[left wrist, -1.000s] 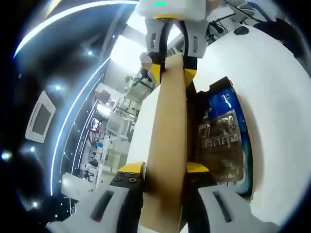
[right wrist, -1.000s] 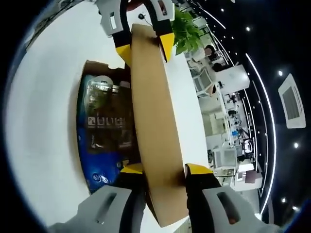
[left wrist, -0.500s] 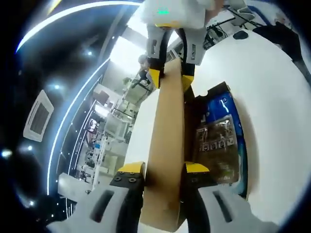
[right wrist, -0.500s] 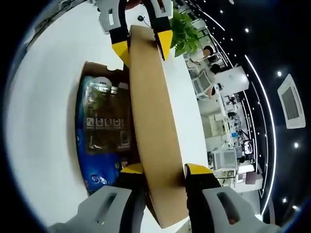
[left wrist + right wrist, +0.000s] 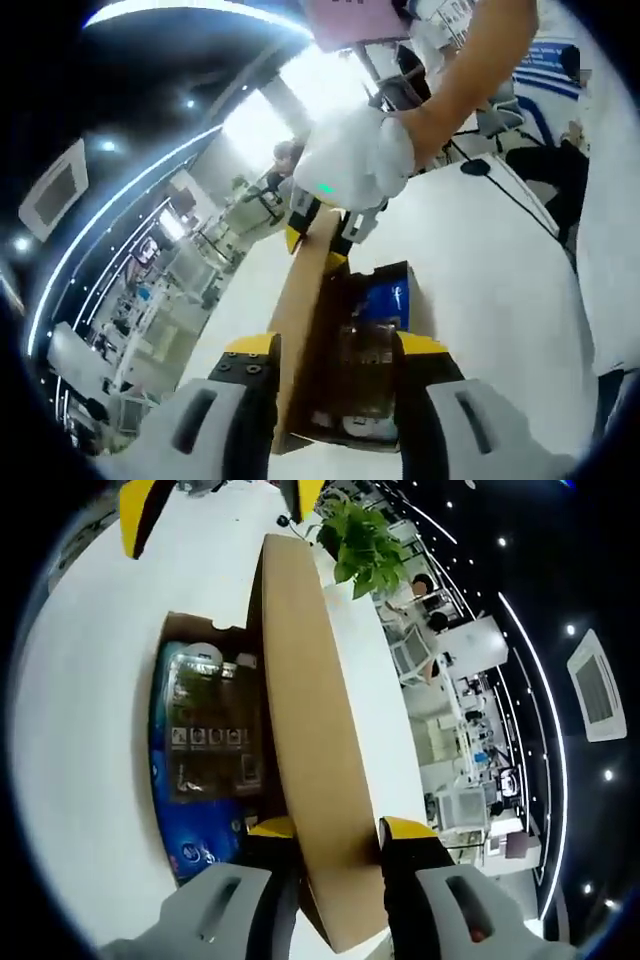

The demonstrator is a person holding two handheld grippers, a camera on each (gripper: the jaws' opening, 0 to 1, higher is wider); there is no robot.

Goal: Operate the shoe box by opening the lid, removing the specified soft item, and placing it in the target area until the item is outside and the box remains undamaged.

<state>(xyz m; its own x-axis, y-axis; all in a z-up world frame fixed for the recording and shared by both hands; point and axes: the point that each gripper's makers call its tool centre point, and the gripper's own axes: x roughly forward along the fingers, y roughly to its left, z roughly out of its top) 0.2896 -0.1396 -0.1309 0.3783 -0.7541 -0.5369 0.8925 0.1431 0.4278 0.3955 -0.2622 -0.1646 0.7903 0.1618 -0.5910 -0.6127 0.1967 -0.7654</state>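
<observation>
Lid [image 5: 310, 730] raised, blue packet [image 5: 205, 750] inside box [image 5: 395, 275]

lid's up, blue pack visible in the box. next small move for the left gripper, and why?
Probably lower the open left gripper into the shoe box toward the blue pack. The lid stands raised, pinched at its end by the right gripper, so the pack lies exposed, and the left fingers sit apart with nothing between them.

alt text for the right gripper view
The right gripper is shut on the raised brown lid of an open box on a white table. A blue packet lies inside; a green plant stands beyond.
</observation>
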